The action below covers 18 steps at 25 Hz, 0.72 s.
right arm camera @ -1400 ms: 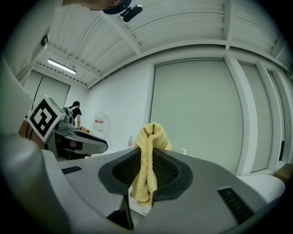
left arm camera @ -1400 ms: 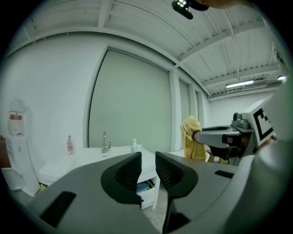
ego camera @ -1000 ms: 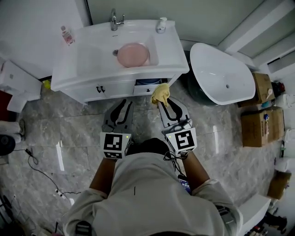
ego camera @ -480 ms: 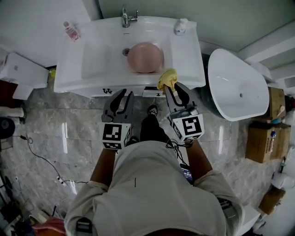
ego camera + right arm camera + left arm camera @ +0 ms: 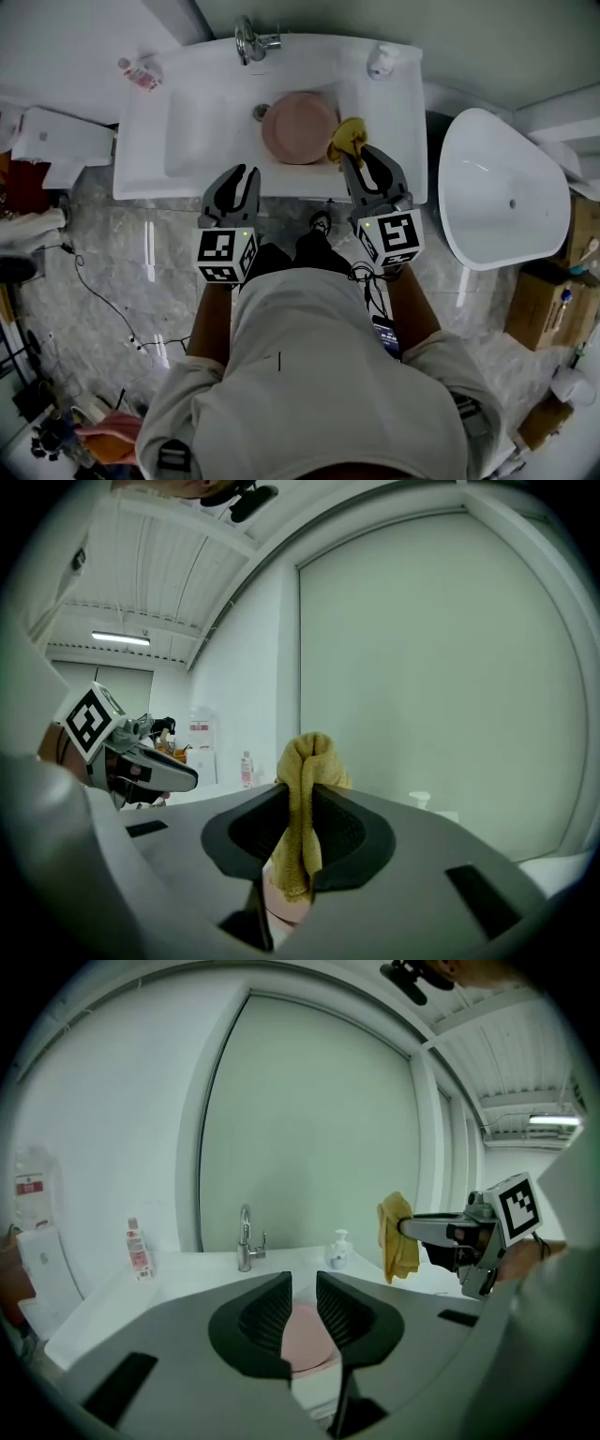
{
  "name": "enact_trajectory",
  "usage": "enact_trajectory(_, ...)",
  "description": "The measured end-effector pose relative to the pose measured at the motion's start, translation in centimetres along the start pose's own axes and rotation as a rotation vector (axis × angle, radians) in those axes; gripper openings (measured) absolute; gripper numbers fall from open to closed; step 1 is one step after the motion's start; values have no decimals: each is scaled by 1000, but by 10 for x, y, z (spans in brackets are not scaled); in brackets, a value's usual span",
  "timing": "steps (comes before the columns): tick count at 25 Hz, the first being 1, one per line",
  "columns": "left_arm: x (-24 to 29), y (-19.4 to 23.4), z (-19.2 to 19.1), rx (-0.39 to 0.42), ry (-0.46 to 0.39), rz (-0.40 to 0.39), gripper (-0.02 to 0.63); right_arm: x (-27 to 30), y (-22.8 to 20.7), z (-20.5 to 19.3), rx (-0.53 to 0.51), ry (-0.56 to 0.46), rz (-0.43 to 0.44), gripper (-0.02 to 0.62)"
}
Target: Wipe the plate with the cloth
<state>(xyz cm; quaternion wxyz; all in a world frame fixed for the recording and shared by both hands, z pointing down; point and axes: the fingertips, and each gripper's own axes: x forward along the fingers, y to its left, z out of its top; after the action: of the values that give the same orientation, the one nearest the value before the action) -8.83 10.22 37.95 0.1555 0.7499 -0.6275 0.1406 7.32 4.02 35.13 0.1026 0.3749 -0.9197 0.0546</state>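
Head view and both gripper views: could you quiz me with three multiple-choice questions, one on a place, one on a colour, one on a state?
1. Where does the plate lie?
A. In the sink basin
B. On the floor
C. On a cardboard box

2. What colour is the cloth?
A. Blue
B. Yellow
C. White

3. How is the left gripper?
A. Shut on the cloth
B. Shut on the plate
C. Open and empty

Answers: 1 A, the pink plate sits in the white basin. 2 B, the right gripper pinches yellow fabric. 3 C, its jaws stand apart with nothing between.
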Motion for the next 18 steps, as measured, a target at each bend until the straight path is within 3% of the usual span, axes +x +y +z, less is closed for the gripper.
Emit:
enact_trajectory(5, 34, 5, -4, -20, 52, -3, 95, 29, -14, -15, 25, 47, 43, 75)
enact_trajectory(11, 73, 21, -12, 76, 108, -26, 95, 69, -16, -29, 16, 103, 67, 75)
enact_trajectory(18, 123, 59, -28, -61, 162, -109, 95, 120, -13, -43, 9, 186, 60, 75)
